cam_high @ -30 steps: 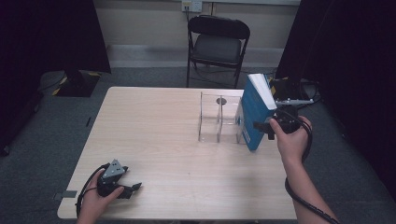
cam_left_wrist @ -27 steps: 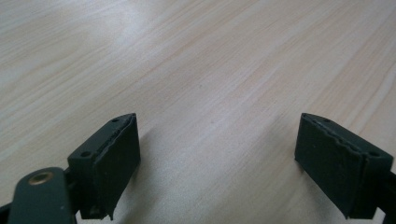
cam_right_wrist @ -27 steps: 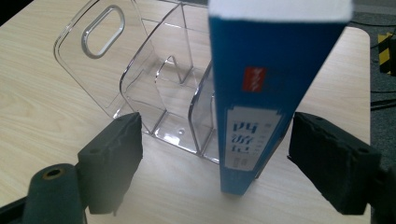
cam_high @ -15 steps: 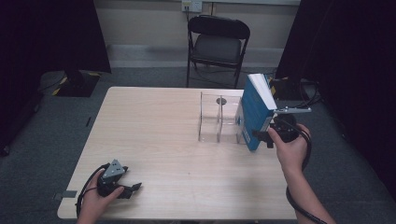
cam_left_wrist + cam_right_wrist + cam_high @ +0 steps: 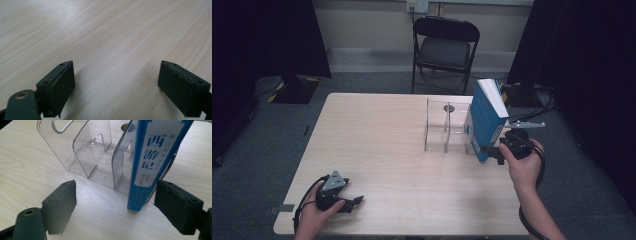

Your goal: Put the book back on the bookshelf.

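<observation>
While your right gripper [image 5: 116, 207] has its jaws wide apart, the blue book [image 5: 156, 157] stands upright in the end slot of the clear rack [image 5: 85, 152], between the jaws but ungripped. Your left gripper [image 5: 117, 87] rests on the worktop [image 5: 377, 135] near its front left corner, jaws wide and holding nothing.

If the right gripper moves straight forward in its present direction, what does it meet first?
Probably the blue book, standing upright at the clear rack's end between the open jaws of the right gripper; depth is uncertain.
</observation>
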A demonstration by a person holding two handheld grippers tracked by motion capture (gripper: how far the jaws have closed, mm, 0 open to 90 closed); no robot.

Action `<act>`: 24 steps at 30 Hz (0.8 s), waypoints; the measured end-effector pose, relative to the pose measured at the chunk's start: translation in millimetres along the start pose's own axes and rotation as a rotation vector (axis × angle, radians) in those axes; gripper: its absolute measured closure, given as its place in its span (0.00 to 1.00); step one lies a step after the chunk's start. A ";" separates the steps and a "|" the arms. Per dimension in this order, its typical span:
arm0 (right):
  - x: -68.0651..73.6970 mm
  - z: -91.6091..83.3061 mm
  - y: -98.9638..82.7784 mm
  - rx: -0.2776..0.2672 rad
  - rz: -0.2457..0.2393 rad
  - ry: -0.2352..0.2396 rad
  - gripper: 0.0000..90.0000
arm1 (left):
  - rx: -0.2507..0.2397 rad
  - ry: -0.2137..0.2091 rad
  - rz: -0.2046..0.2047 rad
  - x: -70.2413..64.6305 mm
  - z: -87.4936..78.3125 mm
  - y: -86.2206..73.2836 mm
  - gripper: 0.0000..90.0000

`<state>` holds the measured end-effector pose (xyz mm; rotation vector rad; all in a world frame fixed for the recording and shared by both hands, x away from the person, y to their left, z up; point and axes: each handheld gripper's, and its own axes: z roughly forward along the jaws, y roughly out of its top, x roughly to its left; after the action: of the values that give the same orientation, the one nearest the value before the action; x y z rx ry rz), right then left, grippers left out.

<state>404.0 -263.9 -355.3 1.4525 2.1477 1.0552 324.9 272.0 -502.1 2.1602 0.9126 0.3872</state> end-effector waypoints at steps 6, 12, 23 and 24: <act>3.3 0.2 -6.4 0.000 -0.009 0.024 0.18 | 0.000 0.000 0.000 0.0 0.0 0.0 0.15; 6.5 2.0 -13.0 0.008 -0.040 0.042 0.17 | 0.000 0.000 0.000 0.0 0.0 0.0 0.15; 12.1 5.5 -22.6 0.024 -0.081 0.061 0.17 | 0.000 0.000 0.000 0.0 0.0 0.0 0.15; 12.7 6.1 -23.2 0.025 -0.084 0.061 0.17 | 0.000 0.000 0.000 0.0 0.0 0.0 0.15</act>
<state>387.6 -254.7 -374.9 1.3444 2.2506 1.0588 324.9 272.0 -502.1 2.1602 0.9125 0.3872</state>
